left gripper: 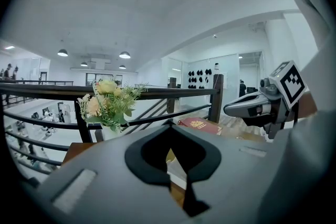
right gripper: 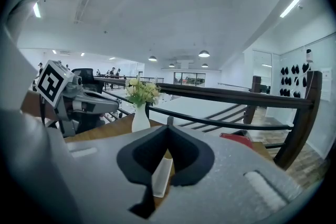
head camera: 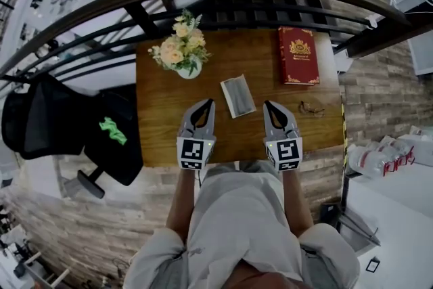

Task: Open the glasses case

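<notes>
Wooden table (head camera: pixel 162 112) fills the middle of the head view, and the grey glasses case (head camera: pixel 238 96) lies flat at its centre, between your two grippers and touching neither. Your forearms reach forward side by side from the lower middle of the frame. They put the left gripper (head camera: pixel 209 103) just left of the case and the right gripper (head camera: pixel 266 104) just right of it, both tipped slightly downward and angled in toward each other. Each claw is pressed together with nothing pinched, its tips meeting in its own gripper view.
</notes>
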Tool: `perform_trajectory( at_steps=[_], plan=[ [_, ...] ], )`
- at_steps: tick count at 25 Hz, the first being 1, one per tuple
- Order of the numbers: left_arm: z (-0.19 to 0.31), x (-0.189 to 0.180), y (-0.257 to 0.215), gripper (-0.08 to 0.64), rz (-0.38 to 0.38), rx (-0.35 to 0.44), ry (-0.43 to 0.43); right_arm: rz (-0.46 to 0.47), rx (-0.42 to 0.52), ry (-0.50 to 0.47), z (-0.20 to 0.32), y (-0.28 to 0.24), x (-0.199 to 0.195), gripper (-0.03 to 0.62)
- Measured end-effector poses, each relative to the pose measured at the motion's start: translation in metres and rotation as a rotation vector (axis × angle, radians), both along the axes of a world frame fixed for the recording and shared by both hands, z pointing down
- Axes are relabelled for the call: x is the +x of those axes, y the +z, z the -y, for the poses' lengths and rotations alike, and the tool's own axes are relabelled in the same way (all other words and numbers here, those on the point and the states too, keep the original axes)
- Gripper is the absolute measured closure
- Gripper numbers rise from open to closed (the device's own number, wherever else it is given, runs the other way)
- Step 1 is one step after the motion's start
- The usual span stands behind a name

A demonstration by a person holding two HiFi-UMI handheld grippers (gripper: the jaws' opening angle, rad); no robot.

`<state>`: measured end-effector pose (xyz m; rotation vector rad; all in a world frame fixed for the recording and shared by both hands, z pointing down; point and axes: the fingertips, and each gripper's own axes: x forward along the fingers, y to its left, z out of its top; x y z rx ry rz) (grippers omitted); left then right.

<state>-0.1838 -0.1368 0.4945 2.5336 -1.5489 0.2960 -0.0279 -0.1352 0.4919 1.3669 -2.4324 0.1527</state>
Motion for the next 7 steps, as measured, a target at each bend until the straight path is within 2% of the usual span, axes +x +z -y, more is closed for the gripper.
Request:
perform_trajectory(
  at_steps=[7],
  plan=[
    [0.0044, -0.0005, -0.0003, 0.540, -0.008, -0.005, -0.004, 0.003, 0.003, -0.007, 0.0038, -0.0003, -0.0013, 0.591]
  ],
)
